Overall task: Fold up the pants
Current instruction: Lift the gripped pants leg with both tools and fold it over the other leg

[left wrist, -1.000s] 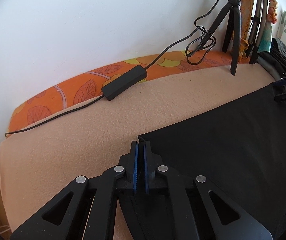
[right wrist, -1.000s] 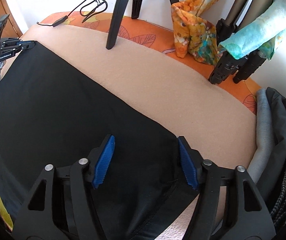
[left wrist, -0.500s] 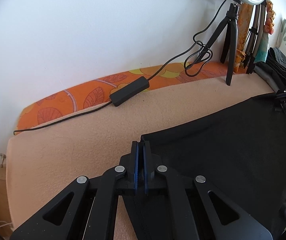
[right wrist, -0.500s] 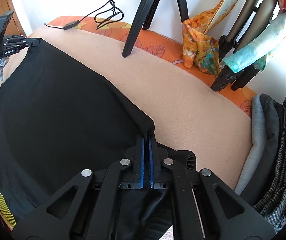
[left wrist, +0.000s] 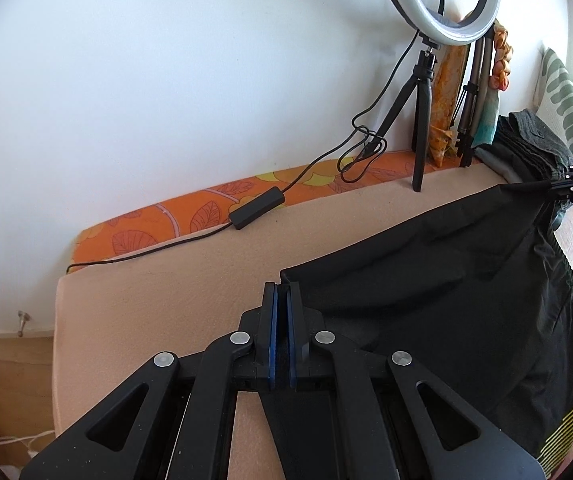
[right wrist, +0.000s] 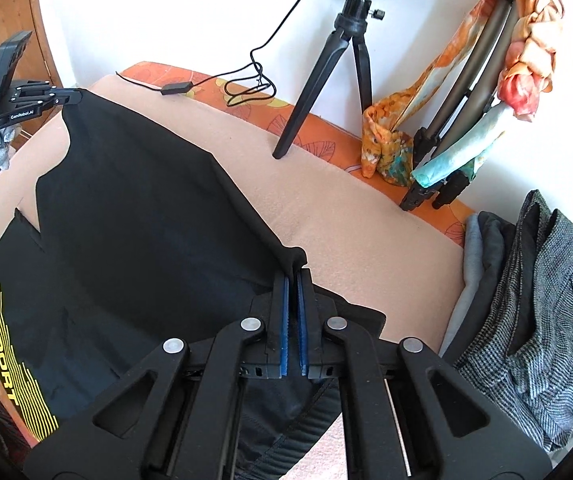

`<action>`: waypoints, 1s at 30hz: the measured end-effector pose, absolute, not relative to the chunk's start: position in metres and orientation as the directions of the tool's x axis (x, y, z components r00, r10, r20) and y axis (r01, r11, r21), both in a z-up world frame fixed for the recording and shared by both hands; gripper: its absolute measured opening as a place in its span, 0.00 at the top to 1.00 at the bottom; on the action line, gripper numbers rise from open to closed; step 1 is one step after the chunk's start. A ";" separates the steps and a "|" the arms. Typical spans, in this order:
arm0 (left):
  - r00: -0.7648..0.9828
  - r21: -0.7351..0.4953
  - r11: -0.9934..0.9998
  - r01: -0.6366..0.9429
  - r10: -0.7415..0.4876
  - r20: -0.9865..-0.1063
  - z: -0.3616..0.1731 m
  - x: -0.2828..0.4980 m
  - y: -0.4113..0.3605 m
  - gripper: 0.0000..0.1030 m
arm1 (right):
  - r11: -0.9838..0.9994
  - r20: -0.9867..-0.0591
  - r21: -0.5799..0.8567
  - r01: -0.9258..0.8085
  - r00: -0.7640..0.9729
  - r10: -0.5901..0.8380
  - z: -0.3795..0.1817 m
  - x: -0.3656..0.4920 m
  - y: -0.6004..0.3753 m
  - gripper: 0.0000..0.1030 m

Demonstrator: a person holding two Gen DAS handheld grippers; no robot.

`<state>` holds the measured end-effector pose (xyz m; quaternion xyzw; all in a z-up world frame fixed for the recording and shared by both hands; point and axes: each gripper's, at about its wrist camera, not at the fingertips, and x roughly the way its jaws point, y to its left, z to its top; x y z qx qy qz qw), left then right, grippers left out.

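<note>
bright daylight | soft shadows | sharp focus | fisheye edges bent, vignetted

Left claw (left wrist: 281, 300) and right claw (right wrist: 293, 284), black plastic linkage arms, blue pads (right wrist: 284, 320), silver round screws (left wrist: 241, 337)

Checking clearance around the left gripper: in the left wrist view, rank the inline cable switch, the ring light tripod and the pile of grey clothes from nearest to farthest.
From the left gripper, shut on the black pants:
1. Inline cable switch, ahead, slightly left, at the blanket's far edge.
2. Ring light tripod, farther, ahead right by the wall.
3. Pile of grey clothes, far right.
</note>
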<state>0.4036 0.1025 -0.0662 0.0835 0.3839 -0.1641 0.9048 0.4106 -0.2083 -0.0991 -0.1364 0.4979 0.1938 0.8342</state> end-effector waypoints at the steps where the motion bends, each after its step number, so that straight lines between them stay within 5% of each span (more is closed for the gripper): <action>1: 0.657 0.026 0.932 0.361 -0.234 -0.717 -0.062 0.397 0.104 0.98 | 0.888 -0.879 -0.035 -0.458 0.436 0.190 -0.093 0.406 -0.208 0.95; 18: 0.697 -0.011 0.930 0.369 -0.284 -0.658 -0.032 0.274 0.106 0.98 | 0.880 -0.835 -0.083 -0.468 0.515 0.195 -0.039 0.294 -0.197 0.95; 30: 0.665 -0.015 0.920 0.392 -0.294 -0.687 -0.067 0.192 0.103 0.98 | 0.864 -0.814 -0.142 -0.484 0.553 0.176 -0.063 0.196 -0.184 0.95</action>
